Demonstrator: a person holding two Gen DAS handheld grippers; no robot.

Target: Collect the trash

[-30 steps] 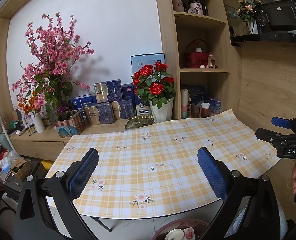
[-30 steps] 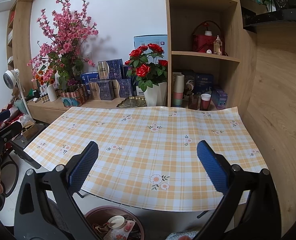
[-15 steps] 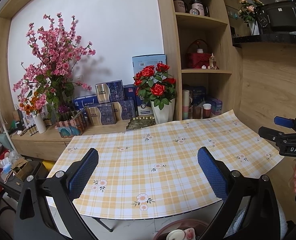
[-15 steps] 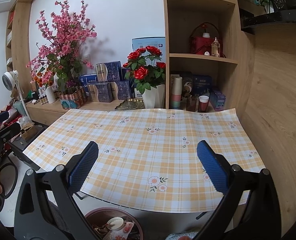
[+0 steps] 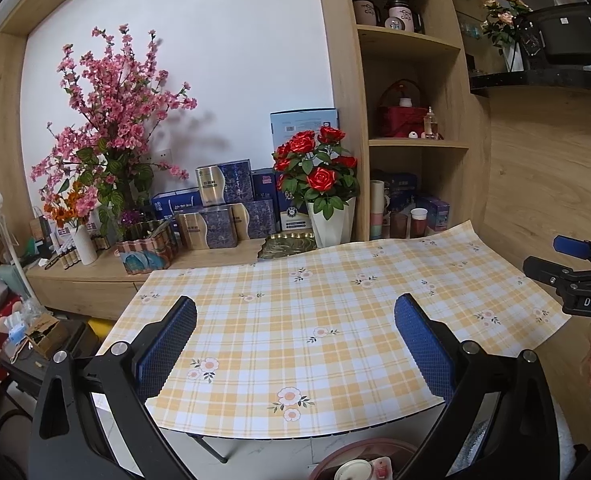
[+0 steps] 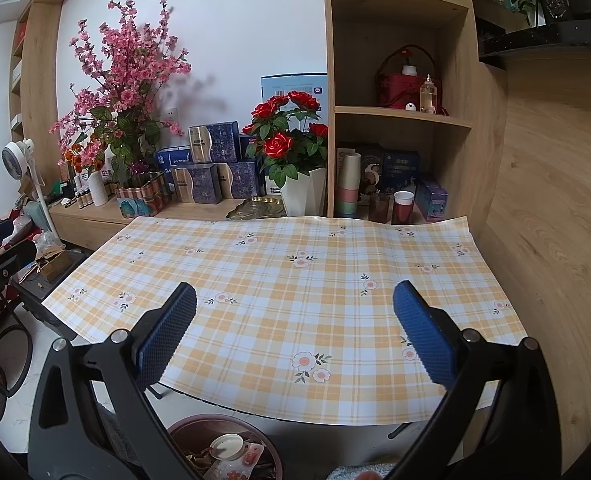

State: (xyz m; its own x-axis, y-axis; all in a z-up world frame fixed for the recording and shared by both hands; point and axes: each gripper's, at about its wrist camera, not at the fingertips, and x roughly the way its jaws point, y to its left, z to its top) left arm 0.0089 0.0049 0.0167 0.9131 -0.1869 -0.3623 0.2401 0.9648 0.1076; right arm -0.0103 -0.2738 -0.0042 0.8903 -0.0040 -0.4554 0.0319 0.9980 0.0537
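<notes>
**A:** Start at the jaws. How do they stand?

**B:** The left gripper (image 5: 295, 344) is released, its two blue pads spread wide with nothing between them. The right gripper (image 6: 295, 336) is the same: pads far apart, nothing held. Both hang above the near edge of the table, clear of its surface.

**A:** And under them?

**B:** The tablecloth (image 5: 335, 320), yellow plaid with small flowers, lies flat over the table. In the right wrist view it (image 6: 295, 292) shows no items on its surface.

**A:** Where is the trash, then?

**B:** Down below the near edge of the table, in the trash bin (image 6: 183, 432), a round brownish one standing on the floor. Inside it are a white lid (image 6: 226, 447), a small wrapper with red print and some crumpled scraps. The left wrist view catches only the bin's rim (image 5: 347, 450), at the bottom of the frame between the fingers.

**A:** Do the grippers see each other?

**B:** Yes. The right one shows at the right edge of the left wrist view (image 5: 575, 276), and the left one at the left edge of the right wrist view, dark and partly cut off.

**A:** Farther out?

**B:** At the far edge of the table stands a white vase of red roses (image 5: 319, 176). To its left are blue boxes (image 5: 223, 204) and a tall spray of pink blossoms (image 5: 115, 108). To its right, a wooden shelf (image 5: 411, 144) holds a stack of cups (image 6: 349, 188) and a red basket (image 6: 403, 84).
</notes>
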